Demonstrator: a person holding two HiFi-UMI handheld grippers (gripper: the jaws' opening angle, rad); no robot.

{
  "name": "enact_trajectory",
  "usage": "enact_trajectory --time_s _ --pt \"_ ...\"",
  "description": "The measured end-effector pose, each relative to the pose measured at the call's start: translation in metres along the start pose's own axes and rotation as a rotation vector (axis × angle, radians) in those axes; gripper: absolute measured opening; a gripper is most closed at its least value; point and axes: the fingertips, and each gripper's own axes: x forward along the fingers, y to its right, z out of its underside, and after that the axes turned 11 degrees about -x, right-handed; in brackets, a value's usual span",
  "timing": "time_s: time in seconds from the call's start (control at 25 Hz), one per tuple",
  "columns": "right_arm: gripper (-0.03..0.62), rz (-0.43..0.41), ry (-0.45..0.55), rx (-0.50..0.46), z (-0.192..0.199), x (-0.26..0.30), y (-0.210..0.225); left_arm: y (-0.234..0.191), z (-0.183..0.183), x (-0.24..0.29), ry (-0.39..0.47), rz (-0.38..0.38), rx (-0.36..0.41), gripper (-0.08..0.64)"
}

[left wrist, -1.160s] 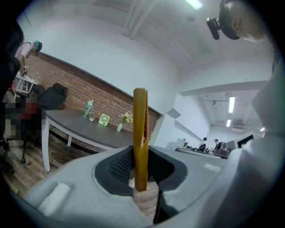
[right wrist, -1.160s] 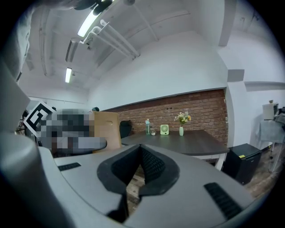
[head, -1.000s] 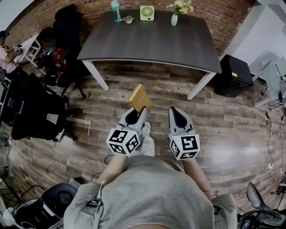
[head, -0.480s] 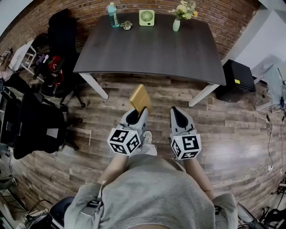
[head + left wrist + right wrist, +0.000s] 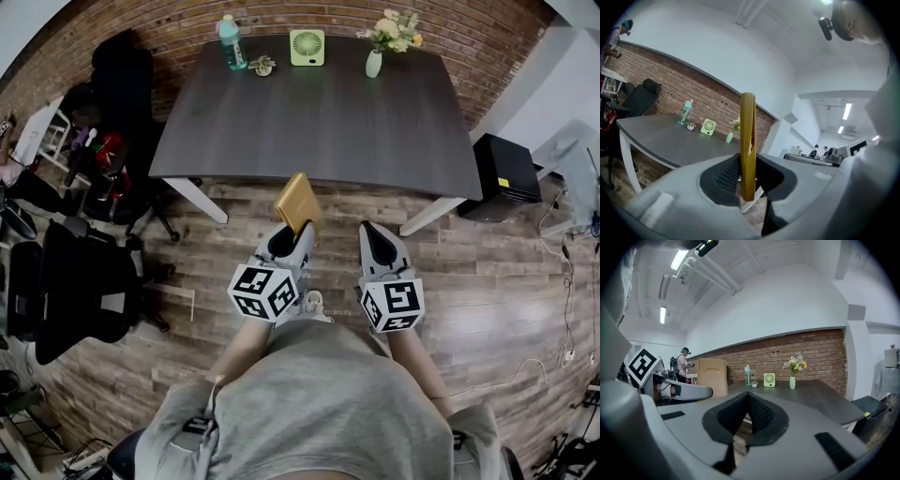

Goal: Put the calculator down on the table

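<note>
Left gripper (image 5: 296,234): jaws narrow, clamped on the lower end of the calculator; the marker cube sits at its near end.
Left gripper, own view (image 5: 748,180): dark ribbed pads press the calculator's two flat faces, and the thin edge faces the camera.
Calculator (image 5: 298,199): flat, gold-tan, upright on end and tilted slightly; held in the air at the near edge of the table, not resting on it.
Calculator, left gripper view (image 5: 747,140): a thin vertical slab rising above the jaws, with the table top beyond it.
Right gripper (image 5: 376,236): just right of the left gripper, level with it and apart from it.
Right gripper, own view (image 5: 747,399): jaws together at the tips, nothing between the pads; the calculator (image 5: 712,377) shows at left.
Person: grey shirt (image 5: 319,403) at the near edge of the head view, both forearms reaching forward.
Table (image 5: 319,122): dark top, white legs, directly ahead; its middle and near part are bare.
Bottle (image 5: 226,41): pale green, far left of the table top.
Small plant (image 5: 262,65): just right of the bottle.
Fan (image 5: 307,47): light green, far edge, centre.
Vase (image 5: 374,62): light, holding flowers, right of the fan.
Floor (image 5: 487,281): wood planks, under both grippers.
Chairs (image 5: 89,281): black, at left, well apart from the grippers.
Black box (image 5: 506,169): on the floor, right of the table.
Wall (image 5: 450,28): brick, behind the table.
</note>
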Motion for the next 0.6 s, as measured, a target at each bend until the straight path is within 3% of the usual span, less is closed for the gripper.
enact_trajectory --time_s 0.6 --pt "0.003 -0.001 -0.013 -0.001 0.000 0.082 0.025 -0.046 -0.032 0.063 -0.015 0.006 0.003 0.087"
